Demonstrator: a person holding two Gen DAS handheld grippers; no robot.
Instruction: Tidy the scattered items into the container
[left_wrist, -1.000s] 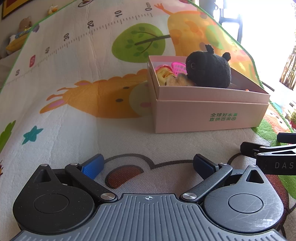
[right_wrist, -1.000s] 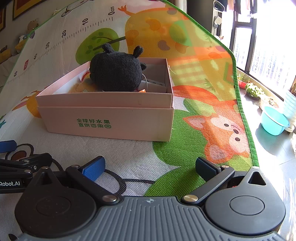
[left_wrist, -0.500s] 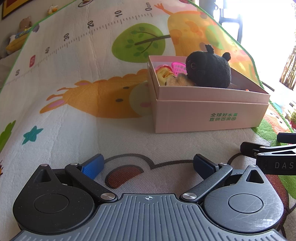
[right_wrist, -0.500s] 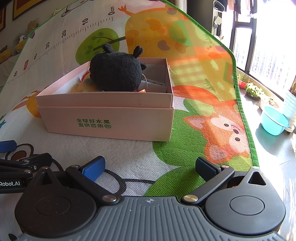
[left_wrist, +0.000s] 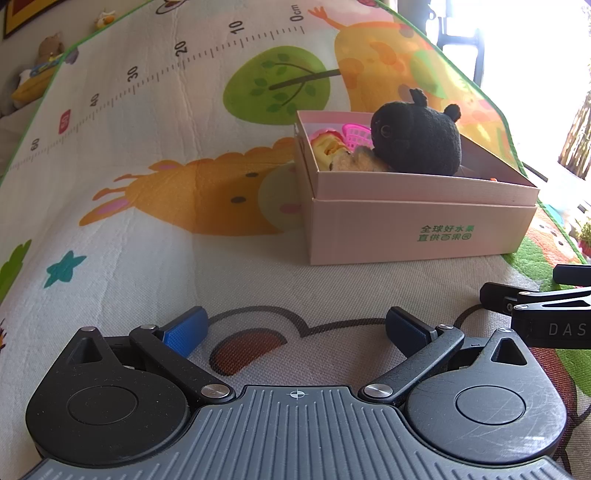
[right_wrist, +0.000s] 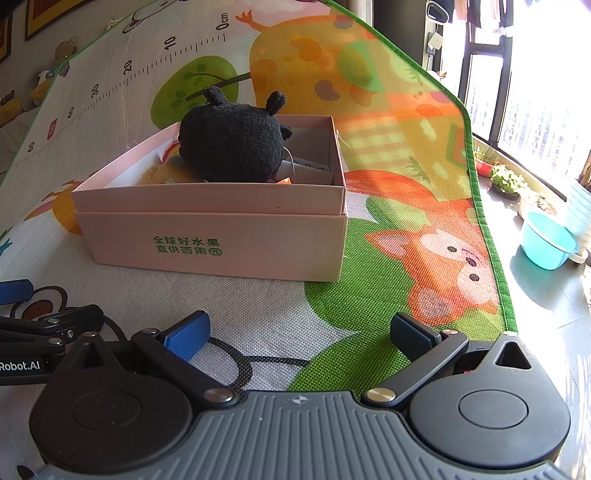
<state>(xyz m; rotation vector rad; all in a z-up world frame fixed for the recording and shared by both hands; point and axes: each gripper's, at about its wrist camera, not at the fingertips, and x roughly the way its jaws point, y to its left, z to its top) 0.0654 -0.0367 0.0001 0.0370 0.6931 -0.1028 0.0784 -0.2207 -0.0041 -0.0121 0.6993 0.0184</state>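
Holding my left gripper (left_wrist: 295, 326) and right gripper (right_wrist: 299, 330) low over the play mat (left_wrist: 147, 184), both spread wide and empty, I face the pink box (left_wrist: 406, 225) mid-mat near its right edge, the black plush toy (left_wrist: 417, 144) inside.

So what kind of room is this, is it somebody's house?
Probably a home, likely a living room or play area. A cartoon play mat with a height ruler covers the floor, a plush toy sits in a box, and potted plants stand by the window.
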